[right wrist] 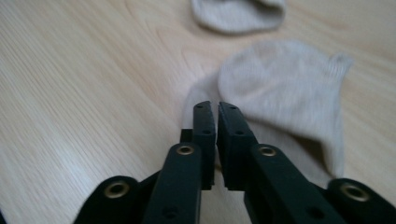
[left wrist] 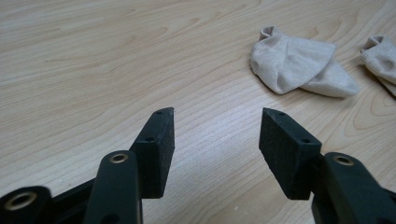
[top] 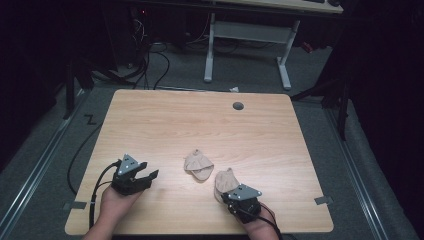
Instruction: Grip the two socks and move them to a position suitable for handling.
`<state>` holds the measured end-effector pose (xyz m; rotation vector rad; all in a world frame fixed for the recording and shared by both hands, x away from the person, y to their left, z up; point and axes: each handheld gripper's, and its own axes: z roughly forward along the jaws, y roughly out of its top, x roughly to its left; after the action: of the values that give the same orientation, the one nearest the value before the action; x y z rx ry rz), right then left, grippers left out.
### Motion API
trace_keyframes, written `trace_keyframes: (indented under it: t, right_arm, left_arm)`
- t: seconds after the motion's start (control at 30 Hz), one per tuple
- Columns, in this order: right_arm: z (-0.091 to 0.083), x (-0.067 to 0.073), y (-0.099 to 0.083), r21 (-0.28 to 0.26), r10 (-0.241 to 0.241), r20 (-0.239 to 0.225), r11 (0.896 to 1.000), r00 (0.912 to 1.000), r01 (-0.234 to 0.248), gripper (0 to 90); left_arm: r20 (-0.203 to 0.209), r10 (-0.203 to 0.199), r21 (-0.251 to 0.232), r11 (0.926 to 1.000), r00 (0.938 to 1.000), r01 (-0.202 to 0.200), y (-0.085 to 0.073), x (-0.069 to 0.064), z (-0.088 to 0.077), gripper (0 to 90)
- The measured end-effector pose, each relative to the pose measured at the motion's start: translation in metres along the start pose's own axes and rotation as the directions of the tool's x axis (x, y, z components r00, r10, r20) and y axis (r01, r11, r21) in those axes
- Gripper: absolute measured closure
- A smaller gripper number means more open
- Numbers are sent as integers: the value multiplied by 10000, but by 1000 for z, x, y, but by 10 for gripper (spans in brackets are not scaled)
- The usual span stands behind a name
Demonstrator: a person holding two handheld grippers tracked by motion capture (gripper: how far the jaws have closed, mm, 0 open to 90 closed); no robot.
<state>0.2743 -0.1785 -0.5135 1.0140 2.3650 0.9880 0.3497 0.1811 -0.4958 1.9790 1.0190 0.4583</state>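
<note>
Two beige ankle socks lie on the wooden table (top: 200, 115). One folded sock (top: 198, 164) (left wrist: 294, 63) (right wrist: 238, 14) rests near the middle front. The other sock (top: 226, 181) (left wrist: 380, 56) (right wrist: 285, 93) lies just right of it, directly under and ahead of my right gripper (top: 226, 196) (right wrist: 216, 105). That gripper's jaws stand a narrow slit apart above the sock's near edge, and I see no fabric pinched between them. My left gripper (top: 149, 179) (left wrist: 217, 116) stands open over bare wood to the left of the socks, with nothing between its jaws.
A round grey cable grommet (top: 238, 106) sits in the tabletop at the back right. Beyond the table stand the white legs of another desk (top: 284, 70), with cables on the floor. The table's front edge runs close under both hands.
</note>
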Motion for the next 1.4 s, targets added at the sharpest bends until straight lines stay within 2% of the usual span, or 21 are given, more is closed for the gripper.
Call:
trace_keyframes:
  t: [0.07, 0.13, 0.2, 0.27, 0.33, 0.4, 0.5, 0.53, 0.67, 0.83, 0.97, 1.1, 1.2, 1.27, 1.33, 1.37, 1.4]
  right_arm:
    - [0, -1, 9, -350, 157, 147, 9993, 9998, -152, 699]
    - [6, -5, 17, -455, 228, 533, 9988, 9983, -204, 609]
    - [13, -9, 20, -363, 328, 660, 9989, 9973, -305, 554]
    - [23, -11, 20, 21, 325, 873, 9995, 9957, -328, 551]
    - [29, -11, 17, 239, 301, 869, 9992, 9958, -322, 560]
    - [31, -9, 16, 356, 161, 1062, 9992, 9942, -200, 593]
    - [31, -7, 16, 442, 12, 1231, 9990, 9924, -66, 808]
    - [30, -7, 16, 353, -27, 1293, 9994, 9916, -19, 847]
    - [17, -8, 20, -345, 328, 1266, 9990, 9914, -287, 857]
    - [-5, -15, 24, -1392, 981, 1256, 9870, 9872, -804, 850]
    - [-15, -32, 16, -1710, 1785, 1344, 9731, 9747, -1546, 834]
    - [-21, -56, 0, -1840, 2896, 1421, 9473, 9465, -2622, 782]
    - [-26, -71, -14, -1687, 3258, 1944, 9403, 9252, -2957, 685]
    - [-32, -76, -20, -1738, 3184, 2377, 9435, 9177, -2823, 677]
    - [-38, -78, -21, -1795, 3053, 2536, 9473, 9179, -2655, 713]
    - [-38, -79, -20, -1748, 2852, 2495, 9532, 9254, -2467, 746]
    - [-34, -79, -18, -1542, 2586, 2355, 9617, 9368, -2267, 787]
  left_arm:
    - [-42, 34, 48, 10000, 10000, -34, 0, 1, 1, 457]
    - [-26, -27, 135, 9999, 10000, 27, 0, 1, 3, 456]
    - [-14, -28, 158, 9999, 10000, 28, -1, 1, 4, 456]
    - [-11, -16, 131, 9999, 10000, 17, -1, 1, 3, 456]
    - [0, -29, 104, 9999, 10000, 29, -1, 1, 2, 456]
    - [6, 36, 85, 10000, 10000, -36, -1, 0, 2, 456]
    - [12, 13, 92, 10000, 10000, -13, 0, 0, 2, 455]
    - [15, -1, 94, 10000, 10000, 0, 0, 0, 2, 455]
    - [20, 58, 95, 9999, 10000, -58, 0, -1, 2, 455]
    - [28, 97, 139, 9999, 9999, -98, 0, -1, 3, 456]
    - [15, 109, 118, 9999, 9999, -109, 0, -1, 3, 455]
    - [36, 98, 138, 9999, 9999, -99, 0, -1, 3, 456]
    - [54, 131, 150, 9998, 9999, -131, 0, -3, 3, 456]
    - [69, 160, 145, 9998, 9998, -161, 0, -3, 3, 456]
    - [64, 118, 145, 9998, 9999, -119, 0, -3, 4, 456]
    - [74, 94, 171, 9998, 9999, -95, 0, -3, 4, 457]
    - [33, 115, 175, 9998, 9999, -115, 1, -3, 5, 457]
